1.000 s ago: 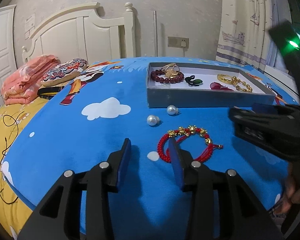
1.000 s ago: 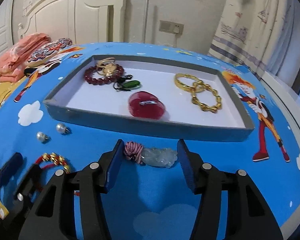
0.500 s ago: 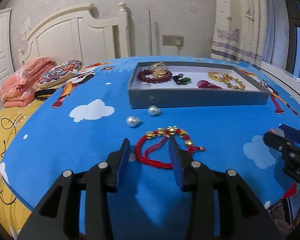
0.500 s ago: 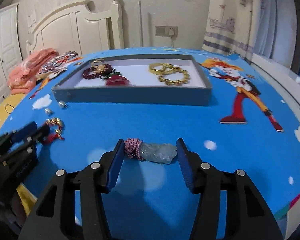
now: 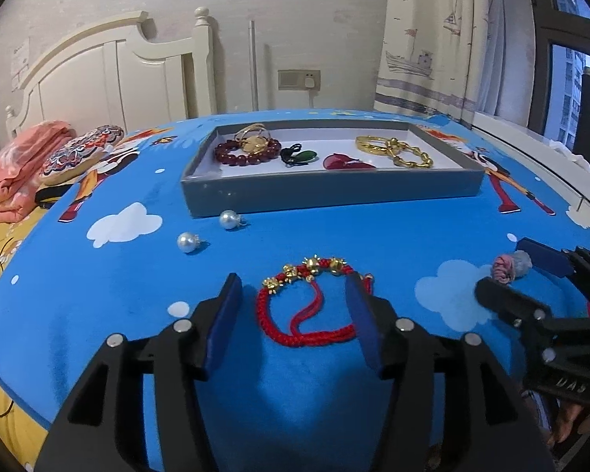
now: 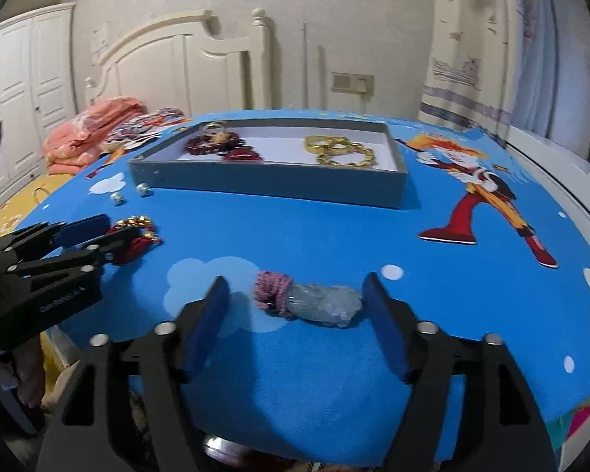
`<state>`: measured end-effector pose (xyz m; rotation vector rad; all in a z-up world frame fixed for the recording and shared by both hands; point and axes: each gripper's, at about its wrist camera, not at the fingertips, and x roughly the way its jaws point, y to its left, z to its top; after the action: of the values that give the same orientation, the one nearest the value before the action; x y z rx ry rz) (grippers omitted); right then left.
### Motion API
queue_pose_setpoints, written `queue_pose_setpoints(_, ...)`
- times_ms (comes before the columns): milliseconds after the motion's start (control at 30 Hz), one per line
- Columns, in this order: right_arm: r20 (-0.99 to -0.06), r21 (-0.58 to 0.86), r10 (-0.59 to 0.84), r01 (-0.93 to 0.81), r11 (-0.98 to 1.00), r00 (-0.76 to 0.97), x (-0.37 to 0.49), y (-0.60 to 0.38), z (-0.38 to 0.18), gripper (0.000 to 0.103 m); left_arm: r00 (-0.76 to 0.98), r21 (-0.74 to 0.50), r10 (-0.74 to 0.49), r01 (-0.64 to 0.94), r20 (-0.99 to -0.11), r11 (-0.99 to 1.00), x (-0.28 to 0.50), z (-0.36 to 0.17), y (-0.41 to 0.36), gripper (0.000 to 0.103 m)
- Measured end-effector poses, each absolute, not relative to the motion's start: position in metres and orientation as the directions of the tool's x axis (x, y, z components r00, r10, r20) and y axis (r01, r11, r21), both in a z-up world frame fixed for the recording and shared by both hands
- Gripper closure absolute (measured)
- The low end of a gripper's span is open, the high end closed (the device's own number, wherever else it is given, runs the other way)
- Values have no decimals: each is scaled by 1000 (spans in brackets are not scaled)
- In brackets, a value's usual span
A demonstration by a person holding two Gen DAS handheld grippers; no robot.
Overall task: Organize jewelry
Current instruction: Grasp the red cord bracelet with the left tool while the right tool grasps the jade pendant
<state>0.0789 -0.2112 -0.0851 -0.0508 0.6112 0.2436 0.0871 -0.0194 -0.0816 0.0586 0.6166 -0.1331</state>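
Bedspread (image 5: 373, 244) carries grey tray (image 5: 330, 192) toward far edge. Left gripper (image 5: 295, 310) wide, straddling red cord bracelet (image 5: 310, 306) near front edge; right gripper (image 6: 295, 314) wide around jade pendant (image 6: 318, 306). Lower until pads reach fabric, then close gently on cord.

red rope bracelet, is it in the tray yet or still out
Out. The red rope bracelet lies flat on the blue cloth, in front of the grey tray, between the open jaws of the left gripper, ungripped.
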Motion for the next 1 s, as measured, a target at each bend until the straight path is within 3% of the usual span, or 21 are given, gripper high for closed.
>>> queue_pose_setpoints(100,-568,19,213,-246,969,795,79,-208,-86,31,805,13,-110,145,-582,989,87,-82,-20,48)
queue_pose_setpoints(167,-558,18,207,-237,971,804,78,-210,-86,52,803,5,-119,150,-583,989,88,-81,-19,42)
queue_pose_setpoints(233,-548,34,211,-231,972,809,76,-218,-86,55,804,4,-115,144,-584,990,87,-81,-18,38)
queue_pose_setpoints(733,-514,50,207,-213,976,832,70,-226,-86,57,811,-20,-114,125,-574,992,88,-82,-12,33)
queue_pose_setpoints(800,-515,53,211,-214,975,831,69,-226,-86,57,812,-5,-127,151,-570,989,88,-82,-16,61)
queue_pose_setpoints(833,-514,55,212,-215,975,831,69,-225,-86,57,813,10,-129,163,-567,987,87,-82,-20,89)
queue_pose_setpoints(1000,-500,74,228,-221,972,836,67,-226,-82,57,805,-4,-177,212,-566,977,84,-81,-26,95)
